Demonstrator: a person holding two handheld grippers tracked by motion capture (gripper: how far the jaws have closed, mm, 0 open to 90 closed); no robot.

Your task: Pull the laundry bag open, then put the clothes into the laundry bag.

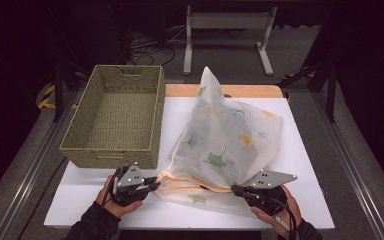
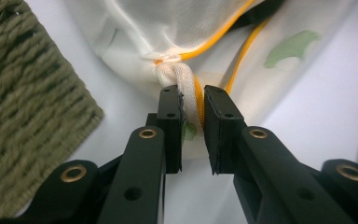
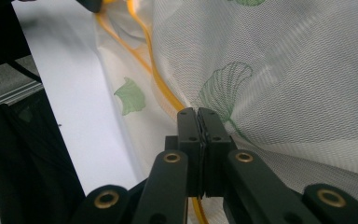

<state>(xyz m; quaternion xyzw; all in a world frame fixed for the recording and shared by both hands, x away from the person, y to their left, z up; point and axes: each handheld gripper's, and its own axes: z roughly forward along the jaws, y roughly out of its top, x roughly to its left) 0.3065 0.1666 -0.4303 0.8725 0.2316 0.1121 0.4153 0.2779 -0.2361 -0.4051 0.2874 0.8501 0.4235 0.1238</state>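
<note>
A white mesh drawstring bag (image 1: 230,135) printed with green and orange leaves lies on the white table top (image 1: 305,165), its mouth toward me. An orange drawstring (image 1: 190,186) runs along that mouth. My left gripper (image 1: 156,184) is at the mouth's left corner. In the left gripper view its jaws (image 2: 193,100) pinch the gathered fabric and the orange cord (image 2: 223,30). My right gripper (image 1: 234,190) is at the mouth's right side. In the right gripper view (image 3: 198,114) it is shut on the drawstring (image 3: 154,70), beside the mesh (image 3: 284,70).
An empty green woven basket (image 1: 115,117) stands on the table's left half, just behind my left gripper; its corner (image 2: 23,102) shows in the left gripper view. A wooden strip (image 1: 240,90) edges the table's far side. A white metal stand (image 1: 227,22) is on the floor beyond.
</note>
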